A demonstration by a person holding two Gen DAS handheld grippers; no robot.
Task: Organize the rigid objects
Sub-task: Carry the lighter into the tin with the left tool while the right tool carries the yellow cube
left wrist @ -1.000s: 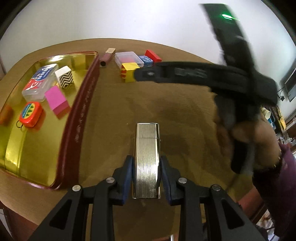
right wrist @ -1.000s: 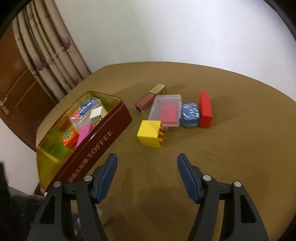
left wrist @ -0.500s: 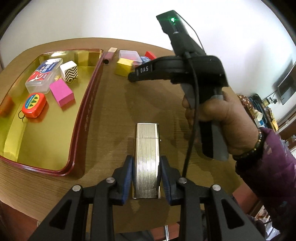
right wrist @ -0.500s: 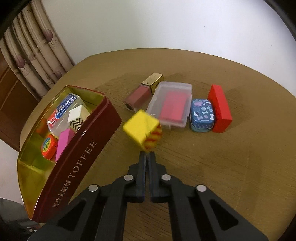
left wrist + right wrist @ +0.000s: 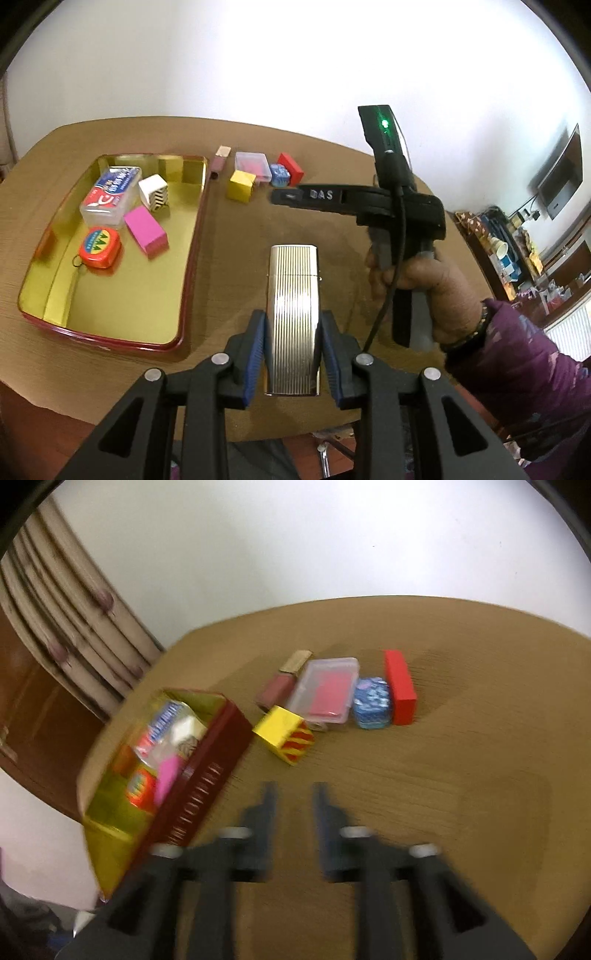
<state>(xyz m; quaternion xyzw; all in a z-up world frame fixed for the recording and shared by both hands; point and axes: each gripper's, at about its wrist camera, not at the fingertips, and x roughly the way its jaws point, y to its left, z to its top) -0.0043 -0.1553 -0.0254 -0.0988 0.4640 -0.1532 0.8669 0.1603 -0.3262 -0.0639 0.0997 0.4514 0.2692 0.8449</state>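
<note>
My left gripper [image 5: 293,332] is shut on a silver ribbed lighter [image 5: 293,295] and holds it above the table, right of the gold-lined toffee tin [image 5: 192,236]. A hand holds my right gripper [image 5: 293,794], which is blurred. Its jaws are opening with nothing between them, a short way in front of the yellow cube [image 5: 282,734]. Behind the cube lie a lip gloss tube [image 5: 280,686], a clear box [image 5: 327,690], a blue tin [image 5: 372,701] and a red block [image 5: 400,686].
The toffee tin [image 5: 207,775] holds a red tape measure [image 5: 99,246], a pink block [image 5: 146,230], a zigzag box [image 5: 154,192] and a clear labelled case [image 5: 110,195]. The round table's edge [image 5: 55,402] runs close below the tin. Cluttered shelves [image 5: 517,251] stand at the right.
My left gripper has risen with the lighter, so the table looks farther off. My right gripper's jaws closed on nothing, then parted again, and its view has rolled and blurred.
</note>
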